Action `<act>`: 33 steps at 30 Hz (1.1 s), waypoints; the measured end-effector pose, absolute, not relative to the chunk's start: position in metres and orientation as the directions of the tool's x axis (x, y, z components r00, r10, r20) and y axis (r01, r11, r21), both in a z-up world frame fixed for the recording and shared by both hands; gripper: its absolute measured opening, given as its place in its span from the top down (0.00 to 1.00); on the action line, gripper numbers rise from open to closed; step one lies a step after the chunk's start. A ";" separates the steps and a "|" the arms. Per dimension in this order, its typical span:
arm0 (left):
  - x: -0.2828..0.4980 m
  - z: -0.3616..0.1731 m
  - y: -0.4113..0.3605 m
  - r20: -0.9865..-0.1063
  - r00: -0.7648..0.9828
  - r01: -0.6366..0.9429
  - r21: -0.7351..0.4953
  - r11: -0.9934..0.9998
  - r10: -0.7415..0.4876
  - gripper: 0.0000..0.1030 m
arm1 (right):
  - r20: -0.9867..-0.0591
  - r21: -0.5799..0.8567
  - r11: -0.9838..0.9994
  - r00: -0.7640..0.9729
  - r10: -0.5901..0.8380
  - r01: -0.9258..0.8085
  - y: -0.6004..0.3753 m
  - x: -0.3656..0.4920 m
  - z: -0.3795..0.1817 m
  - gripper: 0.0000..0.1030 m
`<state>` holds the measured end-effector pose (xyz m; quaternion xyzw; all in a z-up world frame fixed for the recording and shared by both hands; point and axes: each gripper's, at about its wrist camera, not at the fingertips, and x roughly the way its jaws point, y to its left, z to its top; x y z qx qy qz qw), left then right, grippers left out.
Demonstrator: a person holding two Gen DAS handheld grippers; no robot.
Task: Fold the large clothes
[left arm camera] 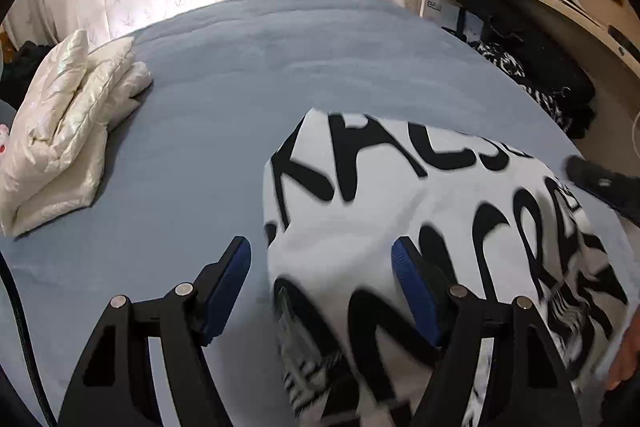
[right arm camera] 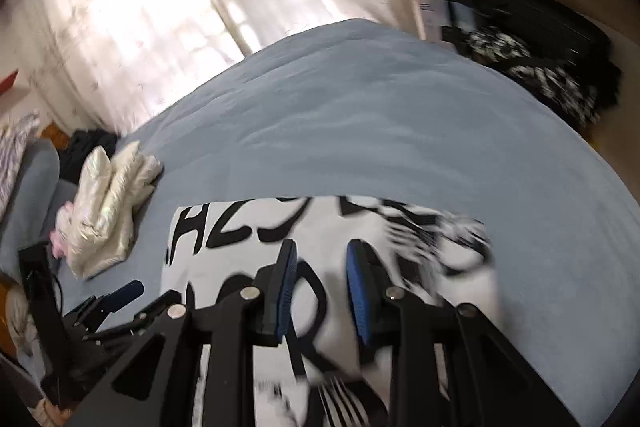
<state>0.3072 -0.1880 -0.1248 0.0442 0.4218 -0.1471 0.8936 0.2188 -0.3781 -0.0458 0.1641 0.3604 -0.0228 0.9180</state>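
Left wrist view: the left gripper hangs with its jaws spread wide and nothing between the pads. Below it a folded white garment with big black letters lies on the blue-grey bed. A cream padded jacket sits folded at the left.

Right wrist view: the right gripper has a narrow gap, holds nothing, above the lettered garment.
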 end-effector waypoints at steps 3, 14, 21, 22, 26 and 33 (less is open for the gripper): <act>0.314 -0.132 -0.197 -0.764 0.616 0.282 -0.013 0.959 -0.192 0.26 | -0.715 0.132 0.972 0.697 -0.043 0.196 -0.374 0.250 -0.070 0.75; 0.336 -0.174 -0.188 -0.819 0.522 0.225 -0.137 0.965 -0.238 0.01 | -0.754 0.171 0.936 0.652 -0.077 0.307 -0.413 0.254 -0.127 0.73; 0.330 -0.185 -0.178 -0.799 0.524 0.211 -0.213 0.954 -0.295 0.01 | -0.742 0.244 0.917 0.669 -0.033 0.315 -0.418 0.254 -0.130 0.72; 0.333 -0.185 -0.177 -0.798 0.524 0.210 -0.218 0.953 -0.298 0.01 | -0.741 0.247 0.917 0.671 -0.031 0.315 -0.419 0.254 -0.131 0.72; 0.332 -0.184 -0.177 -0.792 0.532 0.211 -0.218 0.953 -0.299 0.01 | -0.737 0.256 0.914 0.675 -0.026 0.315 -0.420 0.255 -0.131 0.71; 0.331 -0.175 -0.170 -0.798 0.530 0.190 -0.218 0.957 -0.287 0.01 | -0.768 0.249 0.912 0.640 -0.020 0.327 -0.420 0.260 -0.124 0.70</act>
